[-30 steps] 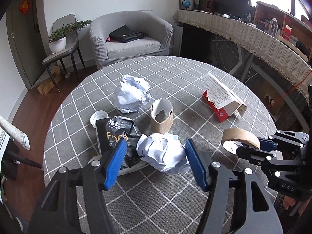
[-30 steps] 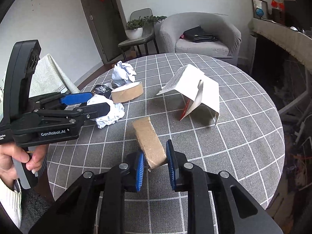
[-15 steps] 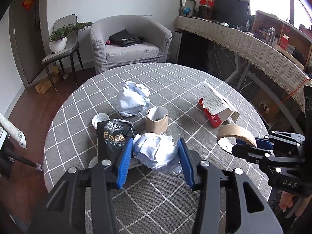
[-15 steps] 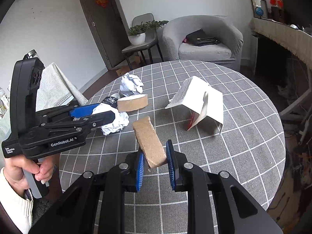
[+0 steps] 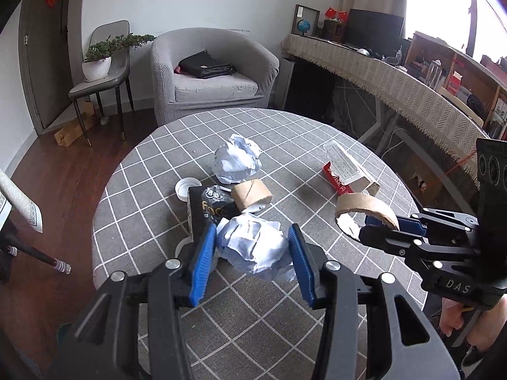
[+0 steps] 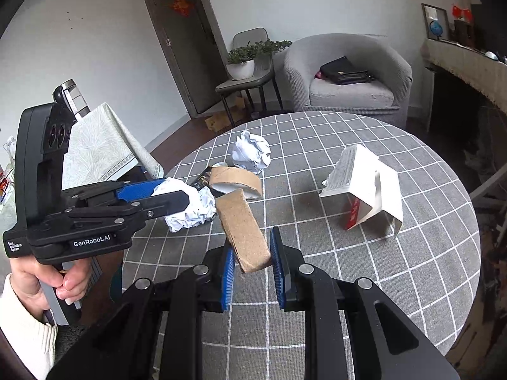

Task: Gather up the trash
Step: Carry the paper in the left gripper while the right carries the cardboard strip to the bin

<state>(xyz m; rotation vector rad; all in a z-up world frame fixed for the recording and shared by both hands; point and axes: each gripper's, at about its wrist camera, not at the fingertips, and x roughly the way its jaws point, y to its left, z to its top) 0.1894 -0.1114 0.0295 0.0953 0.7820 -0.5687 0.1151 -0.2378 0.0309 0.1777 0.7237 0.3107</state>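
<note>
My left gripper (image 5: pixel 252 234) is shut on a crumpled white paper ball (image 5: pixel 253 247), which it holds just above the grey checked round table (image 5: pixel 152 171). From the right wrist view the left gripper (image 6: pixel 171 193) shows side on, the paper ball (image 6: pixel 190 205) bulging past its pads. My right gripper (image 6: pixel 252 240) is shut on a flattened brown cardboard ring (image 6: pixel 244 231), held up off the cloth. In the left wrist view the right gripper (image 5: pixel 374 228) holds the ring (image 5: pixel 364 207) at the right.
On the table (image 6: pixel 412 269) lie a second paper ball (image 5: pixel 237 161), a cardboard ring (image 5: pixel 252 194), a black packet (image 5: pixel 206 212), a white lid (image 5: pixel 187 188) and a red-and-white carton (image 5: pixel 347 174). A grey armchair (image 5: pixel 212 76) stands beyond. A hand (image 6: pixel 35 285) grips the left handle.
The left jaws have closed onto the paper ball, and it has come up from beside the black packet. Both grippers have risen and drawn back, and the right one still grips the ring.
</note>
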